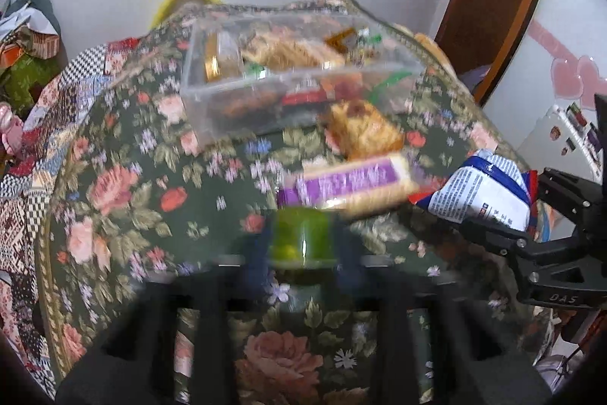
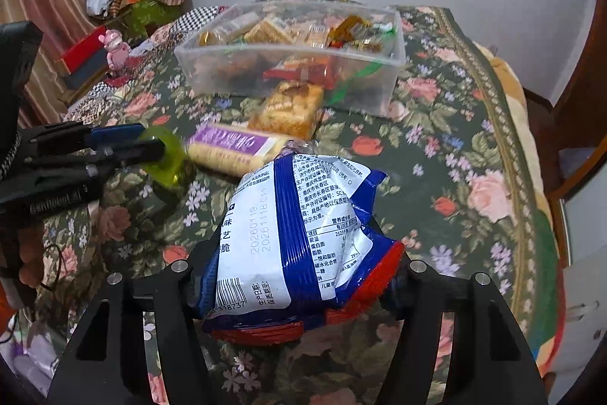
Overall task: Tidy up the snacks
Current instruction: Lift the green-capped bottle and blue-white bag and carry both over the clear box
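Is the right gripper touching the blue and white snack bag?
Touching. The right wrist view shows the right gripper with a finger pressed into each side of the blue and white snack bag, which bulges between them.

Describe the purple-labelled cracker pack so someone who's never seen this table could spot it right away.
Start at the clear plastic box of snacks on the floral tablecloth. Just in front of it lies a golden-brown pastry packet, and one step nearer again is the long pale cracker sleeve. It alone carries a purple label band, unlike the blue-and-white bag beside it.
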`<move>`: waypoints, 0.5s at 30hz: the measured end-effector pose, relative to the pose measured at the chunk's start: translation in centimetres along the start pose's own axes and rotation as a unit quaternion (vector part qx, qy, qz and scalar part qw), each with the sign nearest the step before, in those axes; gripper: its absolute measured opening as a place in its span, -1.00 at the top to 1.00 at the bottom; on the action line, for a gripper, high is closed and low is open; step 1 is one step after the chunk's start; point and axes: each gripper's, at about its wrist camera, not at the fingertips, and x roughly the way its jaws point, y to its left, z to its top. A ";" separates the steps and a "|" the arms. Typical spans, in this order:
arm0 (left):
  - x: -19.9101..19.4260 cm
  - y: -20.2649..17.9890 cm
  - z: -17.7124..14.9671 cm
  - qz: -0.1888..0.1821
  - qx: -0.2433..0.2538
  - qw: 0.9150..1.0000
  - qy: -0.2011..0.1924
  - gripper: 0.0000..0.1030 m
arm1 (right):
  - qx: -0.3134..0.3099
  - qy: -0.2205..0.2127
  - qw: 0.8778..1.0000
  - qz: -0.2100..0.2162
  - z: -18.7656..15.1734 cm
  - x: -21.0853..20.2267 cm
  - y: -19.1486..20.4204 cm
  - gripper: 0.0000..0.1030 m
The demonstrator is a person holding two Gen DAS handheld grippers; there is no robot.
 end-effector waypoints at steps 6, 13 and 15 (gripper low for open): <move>-0.6 0.3 1.5 -0.005 -0.006 1.000 -0.003 0.84 | 0.016 -0.025 1.000 0.000 1.3 -1.0 -0.7 -0.18; 1.1 0.4 0.6 0.032 0.006 0.999 0.010 -0.24 | 0.037 -0.034 0.999 0.005 1.7 -1.3 -1.6 -0.19; 1.9 0.7 0.5 0.037 0.007 0.999 0.015 -0.26 | 0.042 -0.033 0.999 0.003 1.6 -1.3 -1.9 -0.19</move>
